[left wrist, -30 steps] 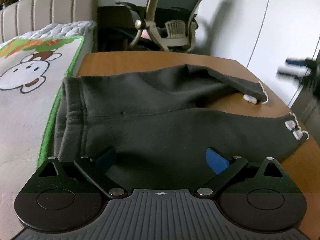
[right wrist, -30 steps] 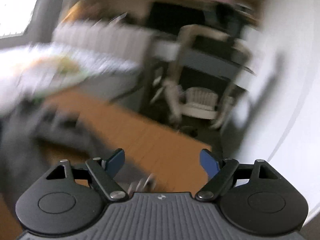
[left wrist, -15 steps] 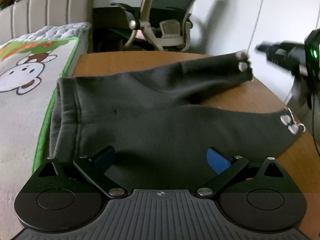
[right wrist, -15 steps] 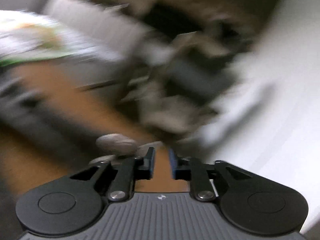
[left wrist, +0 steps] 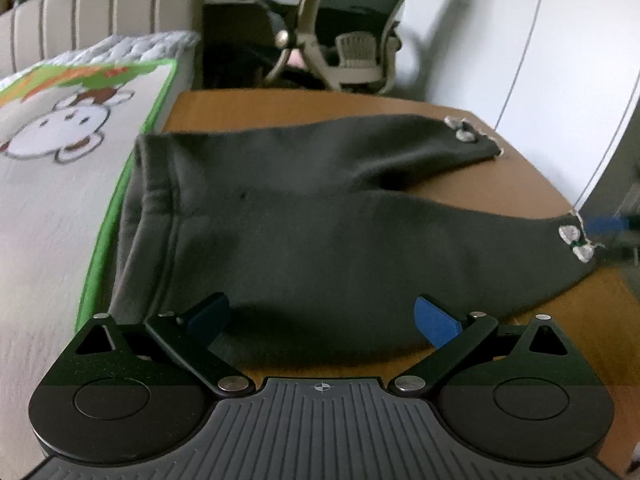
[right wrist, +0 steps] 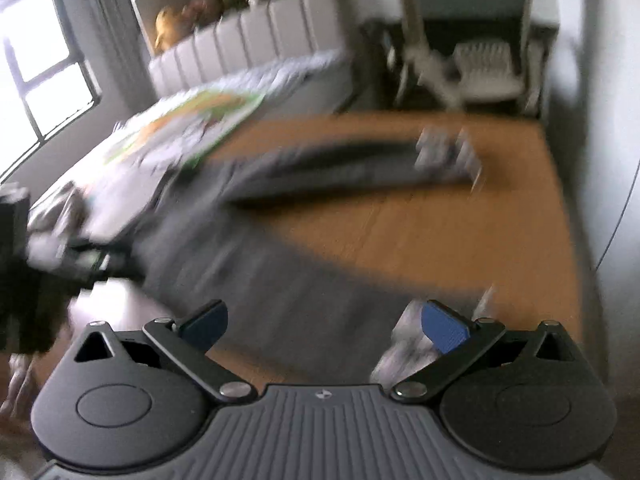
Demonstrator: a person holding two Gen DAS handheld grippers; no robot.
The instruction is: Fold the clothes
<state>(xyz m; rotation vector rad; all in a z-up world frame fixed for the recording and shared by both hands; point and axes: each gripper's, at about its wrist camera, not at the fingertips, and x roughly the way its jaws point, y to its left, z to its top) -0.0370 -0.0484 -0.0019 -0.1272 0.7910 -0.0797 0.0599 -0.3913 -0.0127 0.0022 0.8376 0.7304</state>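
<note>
Trousers (left wrist: 304, 216) lie flat on desk (left wrist: 520, 184), legs running rightward; right claw (right wrist: 322, 326) nearer hems, both claws released, left claw (left wrist: 322, 316) by waistband.

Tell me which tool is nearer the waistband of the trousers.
Left. The left tool hangs open over the trousers just beside the waistband. The right tool, also open, is at the leg-cuff end, far from it.

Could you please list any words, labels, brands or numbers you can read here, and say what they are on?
None can be read.
The blanket shows only a cartoon monkey picture, no letters.
The dark trousers carry no visible label.
The right wrist view is too blurred to read anything.
</note>
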